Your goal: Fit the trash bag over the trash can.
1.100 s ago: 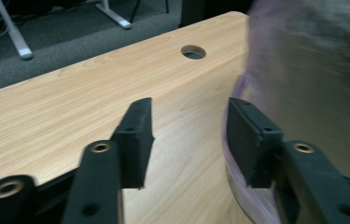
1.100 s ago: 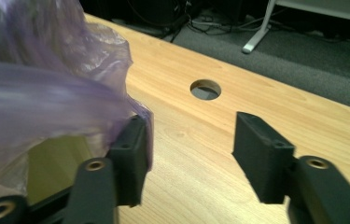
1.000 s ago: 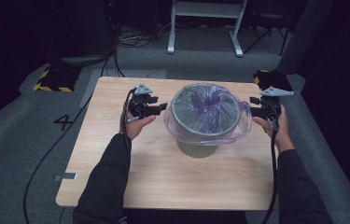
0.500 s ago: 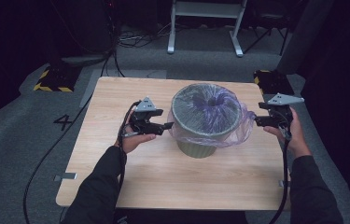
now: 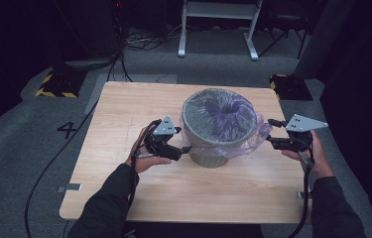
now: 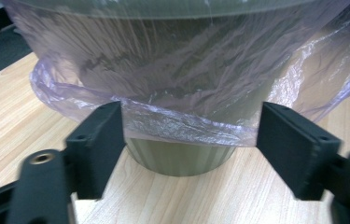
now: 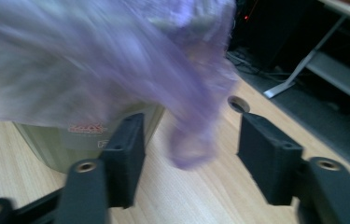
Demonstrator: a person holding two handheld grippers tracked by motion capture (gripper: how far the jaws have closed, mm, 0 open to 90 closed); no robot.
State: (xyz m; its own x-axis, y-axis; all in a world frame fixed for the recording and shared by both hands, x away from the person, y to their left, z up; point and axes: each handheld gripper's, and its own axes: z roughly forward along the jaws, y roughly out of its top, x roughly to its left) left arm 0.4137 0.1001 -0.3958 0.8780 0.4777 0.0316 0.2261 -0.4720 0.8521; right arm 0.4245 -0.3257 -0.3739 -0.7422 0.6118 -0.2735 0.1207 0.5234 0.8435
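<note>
bin (image 6: 182, 161): matt ribbed plastic | liner (image 6: 172, 70): thin crinkled glossy film | table (image 5: 124, 114): smooth pale wood

Left claw (image 5: 186, 148) slid nearer (toward the person), opening.

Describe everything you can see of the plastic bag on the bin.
The bag is thin, see-through, purple-tinted film, crinkled all over. It lines the grey-green bin, sinks into a dark hollow at the middle, and folds over the rim. Its loose edge hangs partway down the outside wall as a wrinkled skirt, leaving the ribbed base bare, and flares out in a flap on the right side. In the gripper views the film hangs between open fingers, unpinched.
</note>
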